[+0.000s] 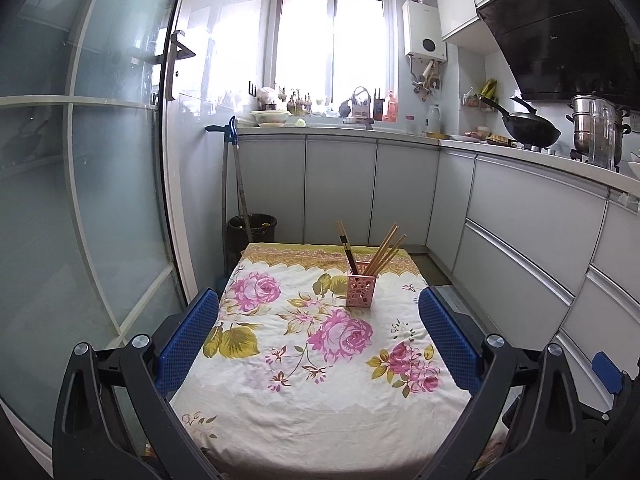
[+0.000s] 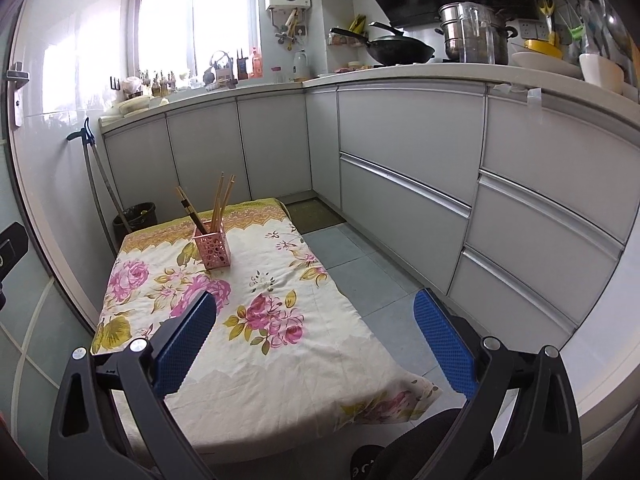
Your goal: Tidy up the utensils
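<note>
A pink perforated holder (image 1: 362, 289) (image 2: 213, 250) stands on the far part of a small table covered with a floral cloth (image 1: 320, 392) (image 2: 256, 344). Several wooden chopsticks (image 1: 385, 249) (image 2: 222, 199) lean out of it, and a dark pair (image 1: 347, 249) (image 2: 189, 210) tilts to the left. My left gripper (image 1: 318, 336) hangs open above the near half of the table, nothing between its blue pads. My right gripper (image 2: 316, 344) is open too, over the table's near right corner, well short of the holder.
Grey kitchen cabinets (image 2: 400, 168) run along the back and right, with a wok (image 2: 400, 50) and steel pots (image 2: 472, 32) on the counter. A black bin (image 1: 252, 232) and a mop stand beyond the table. A glass door (image 1: 80, 200) is close on the left. Tiled floor (image 2: 360, 264) lies right of the table.
</note>
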A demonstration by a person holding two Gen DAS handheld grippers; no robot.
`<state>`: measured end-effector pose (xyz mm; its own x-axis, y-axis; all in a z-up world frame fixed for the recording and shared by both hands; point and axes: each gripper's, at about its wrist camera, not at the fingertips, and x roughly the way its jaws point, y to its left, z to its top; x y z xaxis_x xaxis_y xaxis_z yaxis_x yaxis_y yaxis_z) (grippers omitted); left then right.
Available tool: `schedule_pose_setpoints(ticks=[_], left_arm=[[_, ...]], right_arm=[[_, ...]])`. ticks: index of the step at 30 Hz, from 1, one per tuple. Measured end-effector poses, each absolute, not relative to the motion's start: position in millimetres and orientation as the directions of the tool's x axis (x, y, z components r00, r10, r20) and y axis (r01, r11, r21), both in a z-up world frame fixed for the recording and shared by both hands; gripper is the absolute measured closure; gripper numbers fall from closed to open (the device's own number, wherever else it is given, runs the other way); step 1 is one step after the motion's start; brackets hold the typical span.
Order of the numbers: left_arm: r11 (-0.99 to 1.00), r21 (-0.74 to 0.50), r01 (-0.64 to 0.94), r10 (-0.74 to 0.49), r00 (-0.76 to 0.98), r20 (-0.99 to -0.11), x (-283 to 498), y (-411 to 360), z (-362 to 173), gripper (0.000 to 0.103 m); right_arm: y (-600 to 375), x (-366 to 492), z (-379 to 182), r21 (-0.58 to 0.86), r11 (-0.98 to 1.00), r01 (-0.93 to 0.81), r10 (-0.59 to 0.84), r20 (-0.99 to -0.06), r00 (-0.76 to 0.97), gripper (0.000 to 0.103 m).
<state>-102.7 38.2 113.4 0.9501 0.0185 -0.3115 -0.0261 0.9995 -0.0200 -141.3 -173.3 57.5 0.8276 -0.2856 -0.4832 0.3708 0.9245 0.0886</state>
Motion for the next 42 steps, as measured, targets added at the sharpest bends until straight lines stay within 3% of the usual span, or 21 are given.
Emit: schedule_pose_setpoints(ticks=[42], left_arm=[[0.999, -0.029, -0.043, 0.032, 0.951, -0.307, -105.4, 40.1, 119.2, 0.007]], right_arm=[[-168.0, -142.4, 64.1, 0.063, 0.943, 0.328, -0.258, -0.486, 0.835, 0.007]])
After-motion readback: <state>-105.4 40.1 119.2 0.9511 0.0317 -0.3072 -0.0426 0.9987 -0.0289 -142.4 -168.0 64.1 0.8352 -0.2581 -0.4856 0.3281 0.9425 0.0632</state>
